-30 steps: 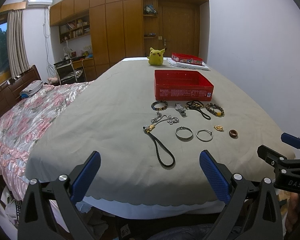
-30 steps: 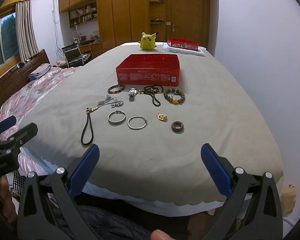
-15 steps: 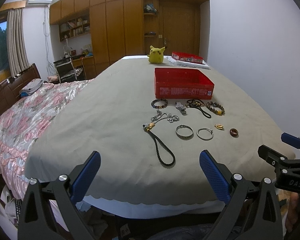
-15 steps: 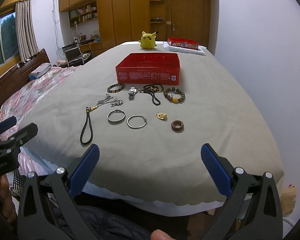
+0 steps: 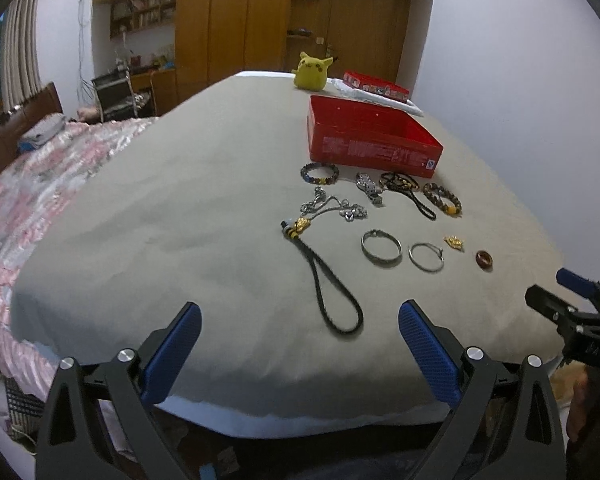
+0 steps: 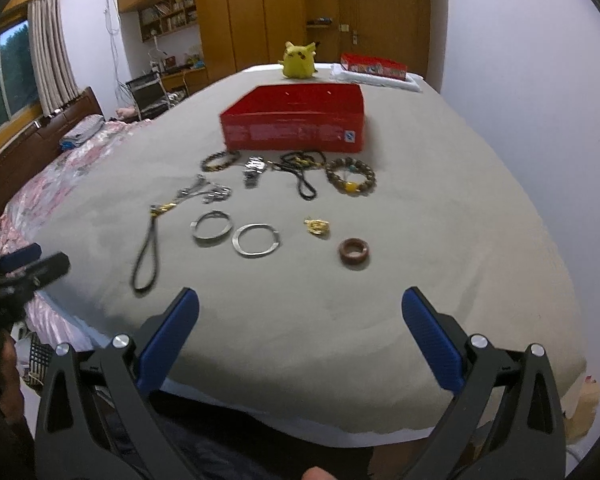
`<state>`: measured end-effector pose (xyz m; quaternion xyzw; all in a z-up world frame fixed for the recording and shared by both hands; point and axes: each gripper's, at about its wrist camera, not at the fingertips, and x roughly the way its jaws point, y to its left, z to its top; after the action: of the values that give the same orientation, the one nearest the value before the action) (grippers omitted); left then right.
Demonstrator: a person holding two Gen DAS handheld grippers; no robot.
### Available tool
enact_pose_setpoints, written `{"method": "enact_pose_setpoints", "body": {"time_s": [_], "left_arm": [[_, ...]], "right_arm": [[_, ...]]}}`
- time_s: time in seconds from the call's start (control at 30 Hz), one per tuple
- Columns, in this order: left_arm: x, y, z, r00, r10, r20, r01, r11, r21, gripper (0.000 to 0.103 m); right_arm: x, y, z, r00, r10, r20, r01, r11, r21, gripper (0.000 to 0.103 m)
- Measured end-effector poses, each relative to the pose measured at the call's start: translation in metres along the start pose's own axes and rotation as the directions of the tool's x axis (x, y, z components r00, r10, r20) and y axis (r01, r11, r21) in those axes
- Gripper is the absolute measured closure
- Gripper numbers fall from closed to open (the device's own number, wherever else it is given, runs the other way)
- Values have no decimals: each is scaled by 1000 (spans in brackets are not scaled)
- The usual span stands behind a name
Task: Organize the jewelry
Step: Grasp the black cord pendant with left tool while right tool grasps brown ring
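Note:
Jewelry lies on a grey-covered bed before an open red box (image 5: 372, 136) (image 6: 296, 120). Nearest are a black braided cord (image 5: 332, 292) (image 6: 146, 256), two silver bangles (image 5: 381, 247) (image 6: 256, 239), a gold charm (image 6: 317, 226) and a brown ring (image 6: 354, 253) (image 5: 484, 259). Behind lie bead bracelets (image 6: 351, 178), a watch (image 6: 254, 170) and a silver chain (image 5: 332, 208). My left gripper (image 5: 300, 344) is open and empty at the bed's near edge. My right gripper (image 6: 300, 332) is open and empty, in front of the ring and bangles.
A yellow plush toy (image 6: 298, 60) and a second red box (image 6: 374, 66) sit at the bed's far end. A pink flowered quilt (image 5: 32, 184) covers the left side. A white wall runs along the right. Wooden wardrobes stand behind.
Both grippers have moved forward and slightly lower toward the jewelry; the items now look larger. The jewelry itself has not moved. Both stay open.

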<state>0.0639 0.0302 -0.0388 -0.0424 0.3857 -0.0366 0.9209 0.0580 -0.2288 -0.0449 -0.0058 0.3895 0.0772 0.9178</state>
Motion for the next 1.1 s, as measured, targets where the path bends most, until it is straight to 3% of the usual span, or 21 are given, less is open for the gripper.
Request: {"method": "enact_pose_setpoints", "body": {"time_s": [0.07,0.1,0.17,0.37,0.5,0.6,0.7,0.8,0.87,0.93,0.97,1.1], "left_arm": [[18,3,7,1000,-25,-18,24,1000,-19,9],[28,5,11,999,-32,-36,31,999,-29,13],[47,7,16,997,-34,-68,31,999,-38,21],[98,0,25,989,-8,-147,5,1000,-20,40],[124,-2,28,982,8,-189,-11,1000,-17,41],[131,-8,31,983,46,-179,-43,999,18,41],[137,-8,36,983,55,-173,-51,998,31,41],[141,-7,39,984,64,-164,-58,998,38,50],[142,-6,42,985,64,-160,-58,998,39,61],[141,-3,43,985,53,-161,-49,998,26,83],[142,-2,44,985,45,-164,-42,999,20,88],[140,1,44,986,30,-167,-30,1000,7,95]], "right_arm": [[12,-7,3,1000,-1,-10,1,1000,-3,11],[18,-9,5,1000,-2,-21,2,1000,-4,27],[35,-16,9,998,10,-64,-9,1000,4,44],[69,-34,13,993,7,-120,-4,1000,23,44],[85,-44,14,988,-2,-153,7,1000,27,48],[97,-47,15,985,1,-175,3,1000,28,58],[105,-49,17,984,-2,-178,5,1000,20,60],[108,-49,19,986,-1,-169,2,1000,9,61],[110,-50,19,986,4,-164,-3,1000,7,62],[111,-49,20,987,-2,-159,2,1000,-3,66],[111,-49,20,987,-1,-158,1,1000,-5,70],[110,-51,20,988,20,-152,-20,1000,-1,74]]}}
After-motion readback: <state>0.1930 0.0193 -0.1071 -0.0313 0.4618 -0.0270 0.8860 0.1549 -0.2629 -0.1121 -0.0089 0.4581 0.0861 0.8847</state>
